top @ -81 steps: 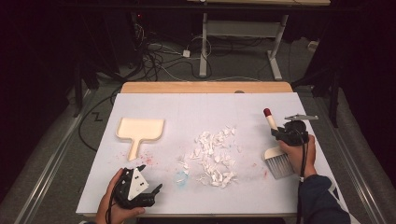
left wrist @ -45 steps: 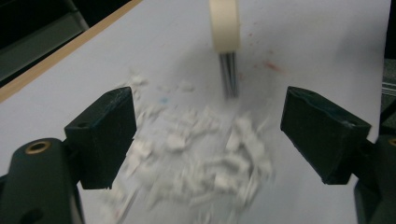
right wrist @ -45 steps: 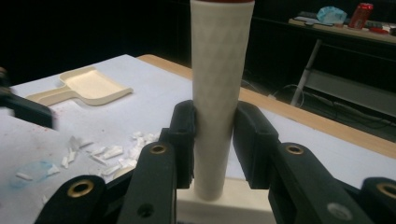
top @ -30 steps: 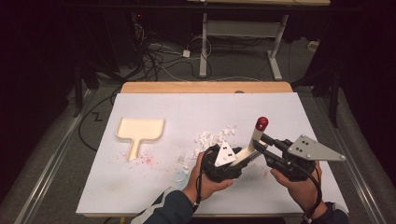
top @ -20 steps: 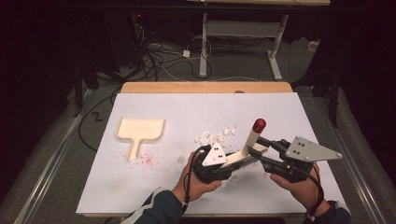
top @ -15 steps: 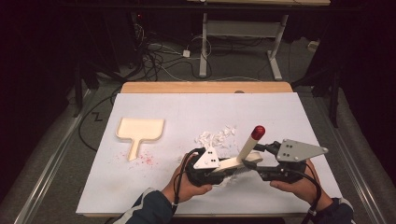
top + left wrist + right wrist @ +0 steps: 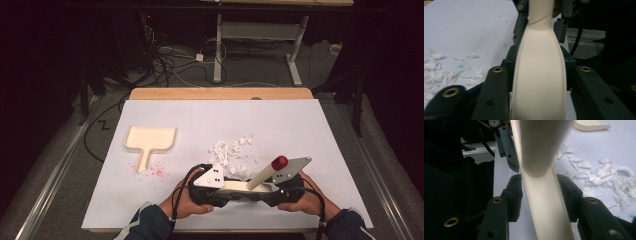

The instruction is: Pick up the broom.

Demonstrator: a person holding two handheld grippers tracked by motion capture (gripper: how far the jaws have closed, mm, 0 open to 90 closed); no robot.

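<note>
Quick read of where you're at. The brush [image 7: 257,178] is now low on the table [image 7: 300,125], just on your side of the paper scrap pile [image 7: 230,152], lying crossways with its red-tipped handle angled up and away past the pile's right edge. A couple of seconds back it was out to the right of the pile in your right gripper [image 7: 266,192] alone, while your left gripper [image 7: 234,192] sat well off to the pile's near left. Now the two have met nose to nose over the brush, on the near side of the pile.

In the left gripper view the cream body of the brush [image 7: 540,75] fills the gap and the jaws look clamped against its sides, though they've just been easing wider. In the right gripper view the brush [image 7: 544,195] is between the jaws too; those have just been closing in and look snug on it.

My guess is you're mid re-grip or handing it over. No sweeping is possible until one claw lets go. The pile looks untouched, and the dustpan [image 7: 149,140] is still parked well to the pile's left, so someone has to fetch it.
</note>
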